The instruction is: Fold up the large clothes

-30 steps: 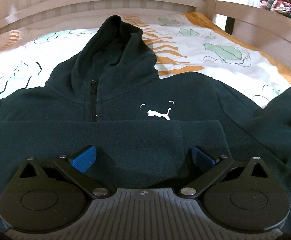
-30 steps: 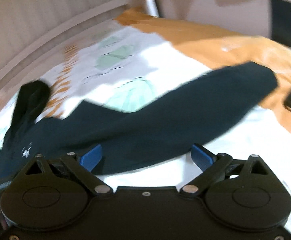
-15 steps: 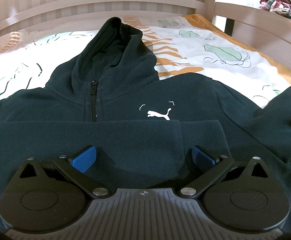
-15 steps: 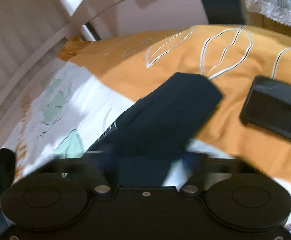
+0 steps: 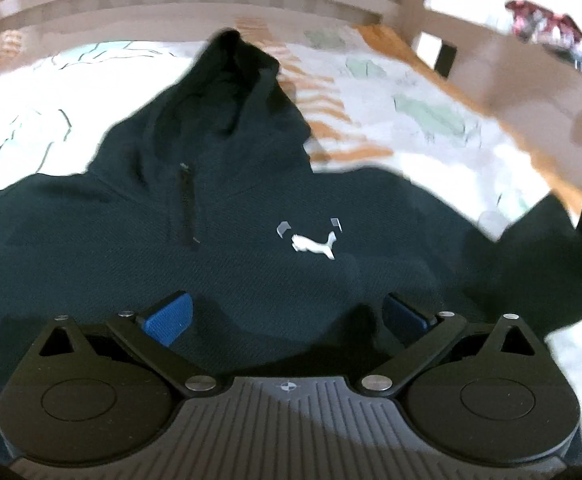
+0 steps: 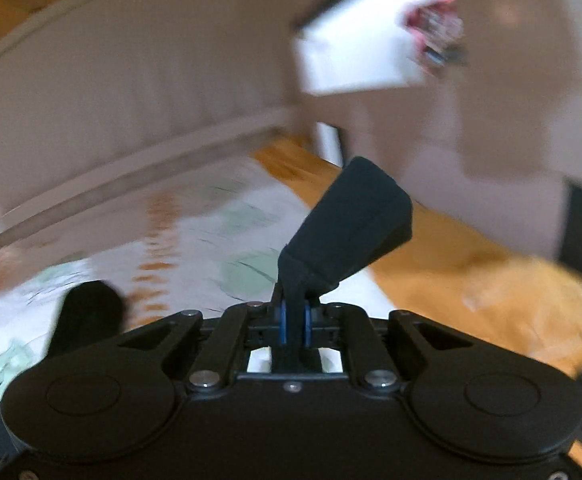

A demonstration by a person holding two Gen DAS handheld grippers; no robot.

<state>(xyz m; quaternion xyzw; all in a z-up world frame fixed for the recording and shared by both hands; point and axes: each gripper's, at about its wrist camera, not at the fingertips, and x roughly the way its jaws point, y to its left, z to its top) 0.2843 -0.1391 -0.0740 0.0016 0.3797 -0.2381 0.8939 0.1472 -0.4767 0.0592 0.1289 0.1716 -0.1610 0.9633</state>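
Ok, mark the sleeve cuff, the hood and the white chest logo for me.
sleeve cuff (image 6: 355, 220), right wrist view, on the cuff's flat side above the shut fingers.
hood (image 5: 227, 92), left wrist view, mid hood.
white chest logo (image 5: 311, 245), left wrist view, on the cat's body.

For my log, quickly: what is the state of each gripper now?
Left gripper: open, holding nothing, over the hoodie.
Right gripper: closed on the hoodie's sleeve cuff.

Slatted wooden headboard (image 5: 171, 4) behind a bed with leaf-print sheet (image 5: 411, 92) (orange border), bright window (image 6: 355, 32) beyond.
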